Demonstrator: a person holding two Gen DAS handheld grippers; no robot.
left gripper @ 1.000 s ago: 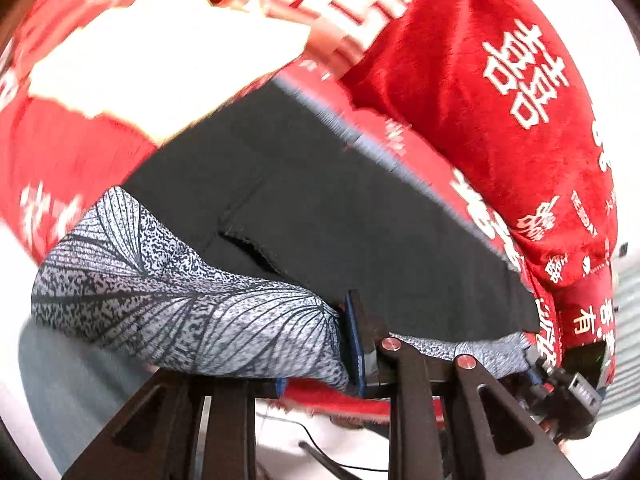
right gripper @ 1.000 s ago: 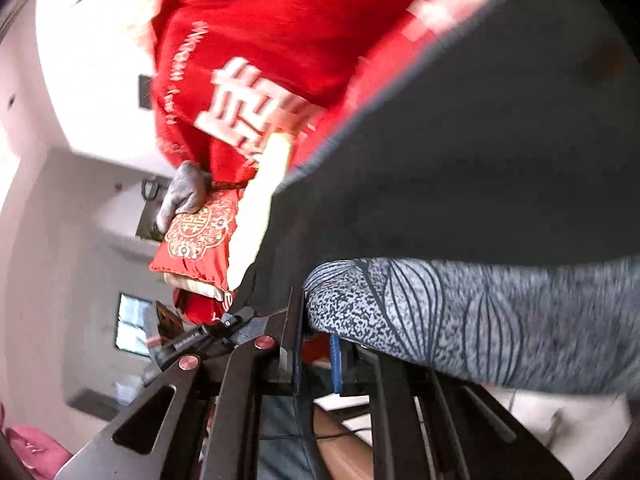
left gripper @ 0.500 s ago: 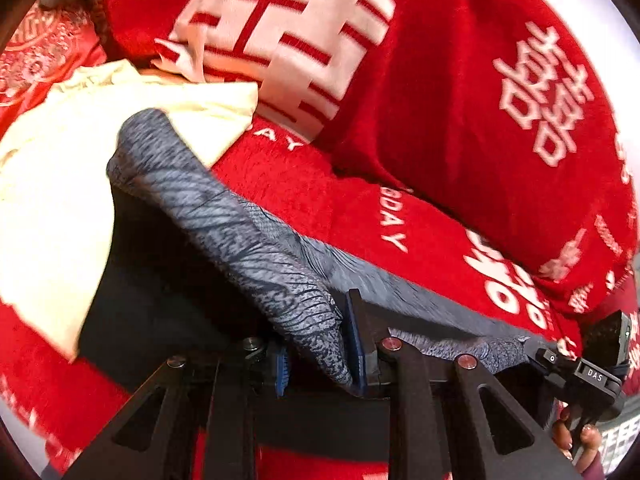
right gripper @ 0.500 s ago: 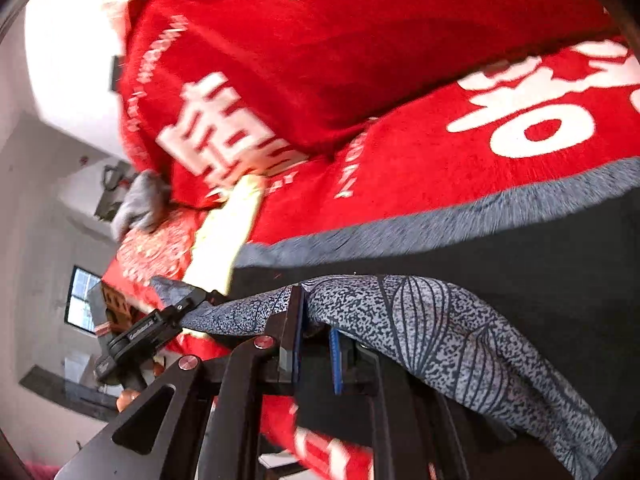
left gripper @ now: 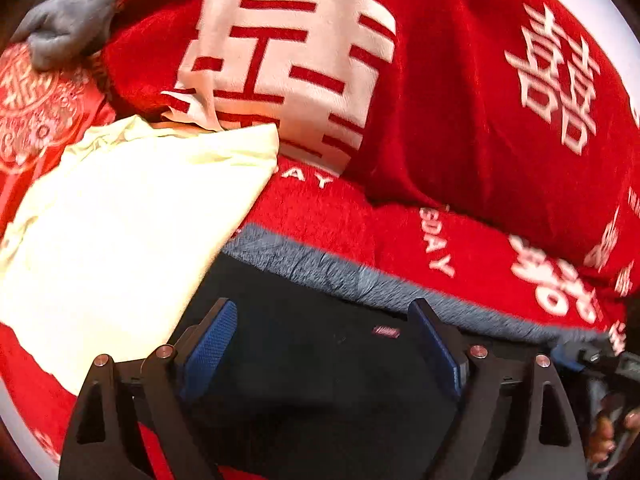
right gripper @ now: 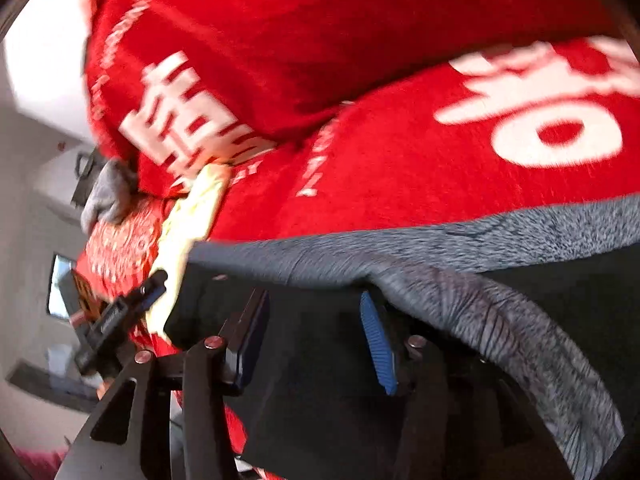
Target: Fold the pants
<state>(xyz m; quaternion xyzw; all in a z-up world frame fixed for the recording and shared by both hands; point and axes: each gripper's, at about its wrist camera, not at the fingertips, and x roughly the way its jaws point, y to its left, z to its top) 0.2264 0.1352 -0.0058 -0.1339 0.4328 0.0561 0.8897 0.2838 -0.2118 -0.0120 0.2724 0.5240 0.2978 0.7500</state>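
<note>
Both grippers had just been opening: the left gripper [left gripper: 322, 344] stood wide over the pants [left gripper: 320, 380], pads clear of the cloth; the right gripper [right gripper: 316, 344] stood half open, nothing pinched. Pants lay dark side up on the red blanket [left gripper: 460, 140], grey band [left gripper: 360, 280] along the far edge, touching a pale yellow cloth [left gripper: 120, 220]. A small grey cloth [left gripper: 68, 24] lay beyond.

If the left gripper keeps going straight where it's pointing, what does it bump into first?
Most likely the black pants lying right under the open left gripper, near their grey waistband. The red blanket lies beyond. Depth is hard to judge.
</note>
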